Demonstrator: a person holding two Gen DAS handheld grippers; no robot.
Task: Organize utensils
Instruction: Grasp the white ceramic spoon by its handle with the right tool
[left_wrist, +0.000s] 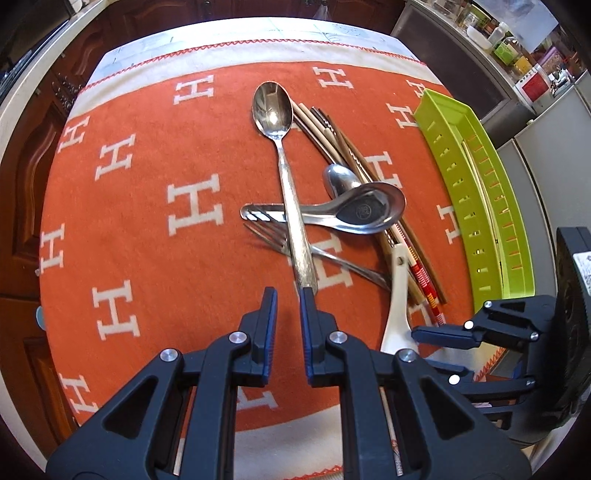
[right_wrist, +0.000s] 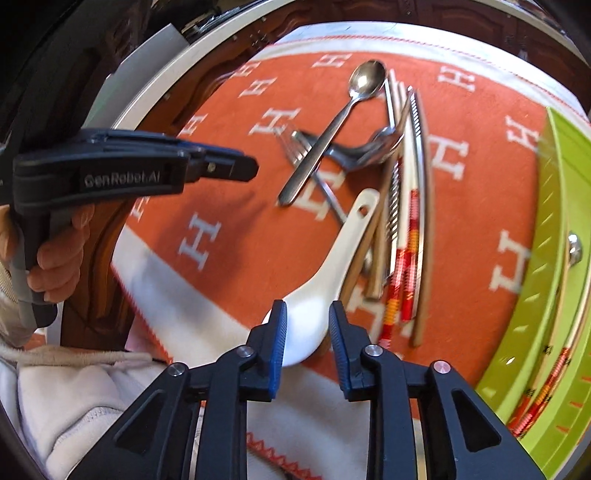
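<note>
A pile of utensils lies on the orange cloth (left_wrist: 166, 258): a long steel spoon (left_wrist: 284, 155) (right_wrist: 332, 129) across a steel soup spoon (left_wrist: 369, 214) and a fork (left_wrist: 280, 240), beside several chopsticks (left_wrist: 417, 269) (right_wrist: 410, 236). My left gripper (left_wrist: 288, 295) (right_wrist: 251, 166) stands narrowly open with only cloth in the gap, its right fingertip at the long spoon's handle end. The bowl of a white ceramic spoon (left_wrist: 397, 295) (right_wrist: 332, 266) lies in the gap of my right gripper (right_wrist: 307, 306) (left_wrist: 421, 349), with a sliver showing at the right pad.
A green slotted tray (left_wrist: 458, 147) (right_wrist: 546, 258) runs along the cloth's right side and holds patterned chopsticks (right_wrist: 543, 395). A person's hand (right_wrist: 59, 254) holds the left gripper's handle. Dark wooden cabinets (left_wrist: 29, 184) stand left, and a counter with jars (left_wrist: 517, 48) far right.
</note>
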